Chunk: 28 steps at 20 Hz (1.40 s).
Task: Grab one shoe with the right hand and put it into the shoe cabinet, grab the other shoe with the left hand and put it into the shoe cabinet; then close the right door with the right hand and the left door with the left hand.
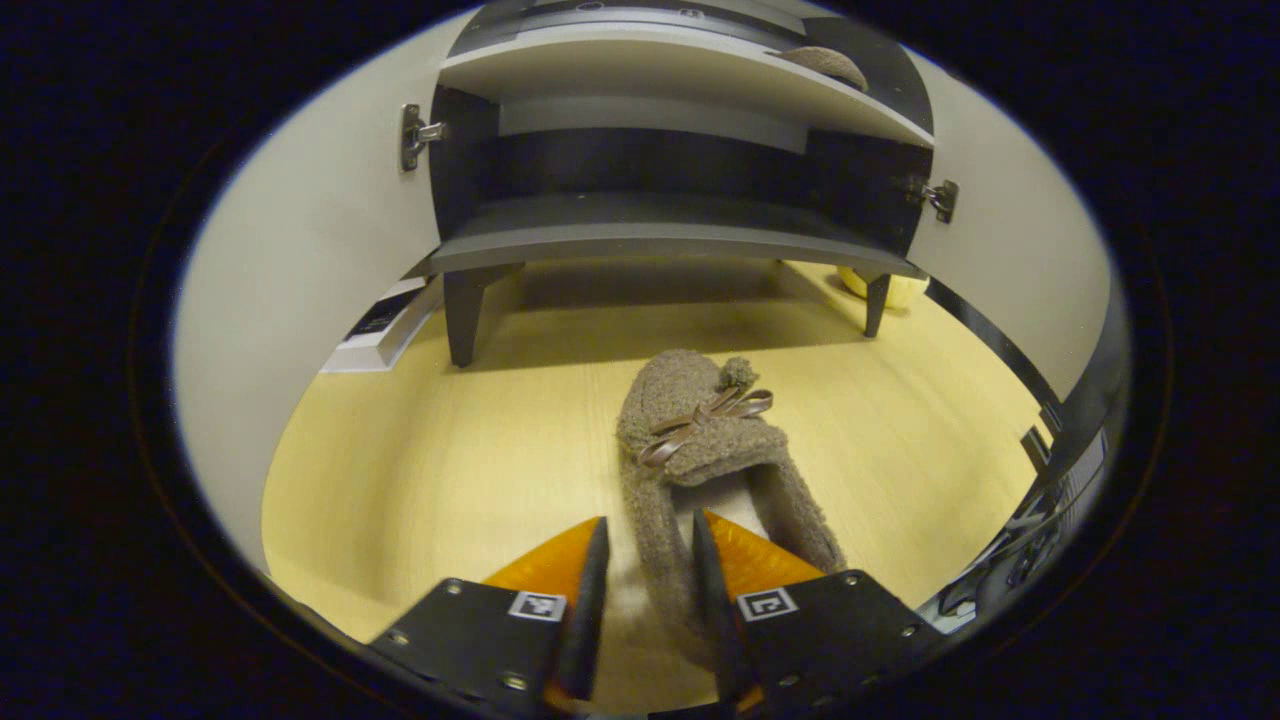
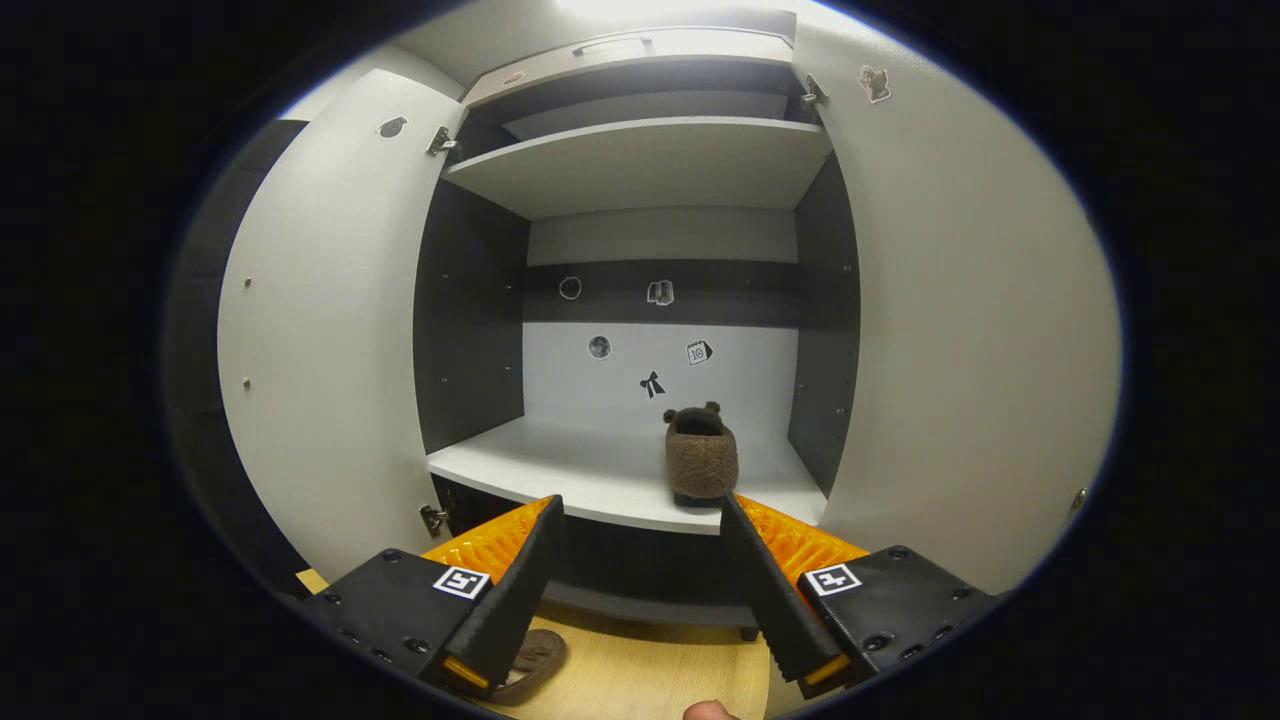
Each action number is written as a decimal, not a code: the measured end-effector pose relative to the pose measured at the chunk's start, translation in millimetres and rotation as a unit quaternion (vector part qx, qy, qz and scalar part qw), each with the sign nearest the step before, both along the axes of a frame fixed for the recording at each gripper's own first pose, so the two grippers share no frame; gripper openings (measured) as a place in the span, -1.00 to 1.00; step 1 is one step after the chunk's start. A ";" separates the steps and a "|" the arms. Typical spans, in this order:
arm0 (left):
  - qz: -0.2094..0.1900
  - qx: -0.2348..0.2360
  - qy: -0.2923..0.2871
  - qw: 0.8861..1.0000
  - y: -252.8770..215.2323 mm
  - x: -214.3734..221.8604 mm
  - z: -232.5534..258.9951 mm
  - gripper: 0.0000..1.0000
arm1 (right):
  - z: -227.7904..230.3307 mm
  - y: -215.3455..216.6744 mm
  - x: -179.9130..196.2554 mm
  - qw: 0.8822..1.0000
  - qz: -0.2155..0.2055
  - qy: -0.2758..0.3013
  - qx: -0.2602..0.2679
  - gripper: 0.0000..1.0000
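A fuzzy brown shoe [image 1: 700, 430] with a ribbon bow lies on the wooden floor [image 1: 450, 450], toe toward the shoe cabinet [image 1: 650, 240]. My left gripper [image 1: 650, 523] is open and straddles the shoe's left side wall near the heel. One finger is inside the shoe opening, and a sliver of floor shows beside the other. The second shoe [image 2: 701, 460] stands on the cabinet's middle shelf [image 2: 600, 480], heel toward me. My right gripper [image 2: 640, 508] hangs open and empty just in front of that shelf. The floor shoe [image 2: 535, 660] peeks out below it.
Both cabinet doors stand wide open, the left door [image 2: 330, 330] and the right door [image 2: 950, 330]. A white box [image 1: 385, 325] lies by the cabinet's left leg. A yellow object [image 1: 895, 290] sits under its right side. A fingertip [image 2: 710, 710] shows at the bottom edge.
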<state>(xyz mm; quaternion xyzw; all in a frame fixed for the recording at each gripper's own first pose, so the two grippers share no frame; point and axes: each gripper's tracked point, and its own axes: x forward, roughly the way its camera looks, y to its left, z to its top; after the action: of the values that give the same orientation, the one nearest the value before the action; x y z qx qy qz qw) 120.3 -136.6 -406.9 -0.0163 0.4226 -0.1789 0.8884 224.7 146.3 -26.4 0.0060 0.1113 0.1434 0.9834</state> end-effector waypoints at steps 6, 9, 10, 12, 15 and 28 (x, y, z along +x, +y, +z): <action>0.057 0.002 0.001 0.998 12.2 13.9 -0.3 -0.94 | 6.0 0.0 -10.3 1.000 0.005 -0.007 -0.007 0.97; 0.069 -0.009 -0.010 0.998 16.1 18.3 13.1 -0.96 | 7.4 -0.9 -15.2 1.000 0.007 -0.007 -0.003 0.97; 0.068 -0.009 -0.018 0.997 17.7 20.7 19.9 -0.96 | 8.0 -2.0 -17.3 1.000 0.007 -0.007 -0.003 0.97; 0.072 -0.015 -0.026 0.997 17.1 22.6 34.1 -0.96 | 9.0 -1.9 -22.0 1.000 0.010 -0.008 -0.001 0.98; 0.083 -0.038 -0.046 0.995 11.3 28.4 69.0 -0.96 | 14.8 -4.7 -27.9 1.000 0.012 -0.016 0.000 0.97; 0.103 -0.082 -0.195 0.972 7.8 86.8 243.4 -0.97 | 8.1 -30.5 -50.1 1.000 -0.007 -0.018 0.005 0.98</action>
<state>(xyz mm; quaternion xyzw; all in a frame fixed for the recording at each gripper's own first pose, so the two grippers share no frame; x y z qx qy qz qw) 207.1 -128.8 -163.5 -0.0976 0.2208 -0.1200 0.9630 174.6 115.8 -18.3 0.0092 0.0925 0.1373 0.9862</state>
